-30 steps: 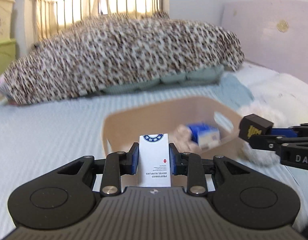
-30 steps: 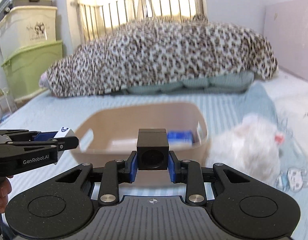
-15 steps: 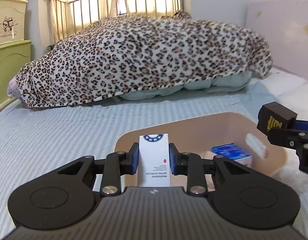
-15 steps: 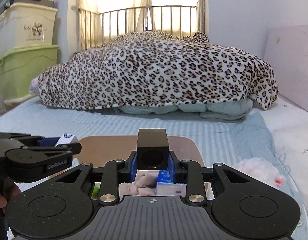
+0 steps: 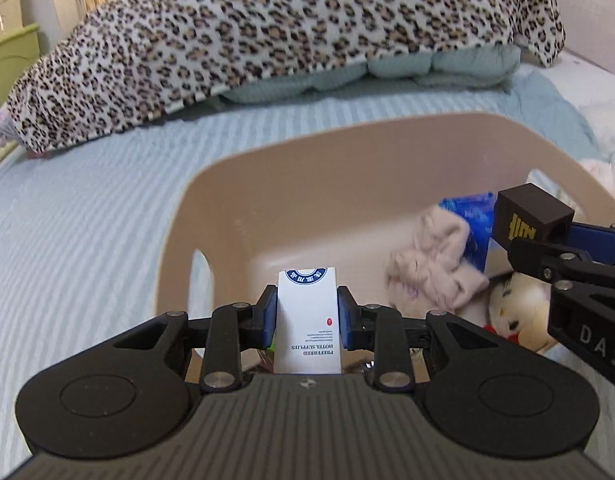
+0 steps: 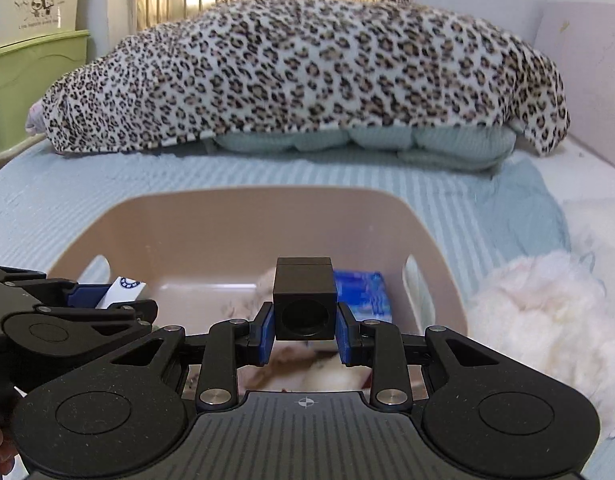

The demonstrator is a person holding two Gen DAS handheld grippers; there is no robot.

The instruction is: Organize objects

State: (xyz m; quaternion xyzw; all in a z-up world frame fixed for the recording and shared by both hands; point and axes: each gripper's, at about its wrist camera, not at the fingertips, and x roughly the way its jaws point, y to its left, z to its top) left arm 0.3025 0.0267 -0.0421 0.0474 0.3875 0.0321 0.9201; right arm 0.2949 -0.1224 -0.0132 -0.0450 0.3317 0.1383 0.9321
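My left gripper (image 5: 307,316) is shut on a small white box (image 5: 308,320) with blue print, held over the near left part of a beige plastic basket (image 5: 347,148). My right gripper (image 6: 304,326) is shut on a black cube (image 6: 304,298) with a round hole, held over the basket (image 6: 267,216) near its middle. The cube also shows at the right of the left wrist view (image 5: 531,216). Inside the basket lie a blue packet (image 6: 361,294), a pink cloth (image 5: 435,256) and a small doll (image 5: 515,308).
The basket sits on a light blue striped bedsheet (image 5: 87,220). A leopard-print blanket (image 6: 307,68) lies behind it. A white fluffy toy (image 6: 543,312) lies right of the basket. Green and cream storage bins (image 6: 31,40) stand at the far left.
Both grippers have tilted down and moved closer over the basket, so its inside now fills more of both views. Both still hold their objects.
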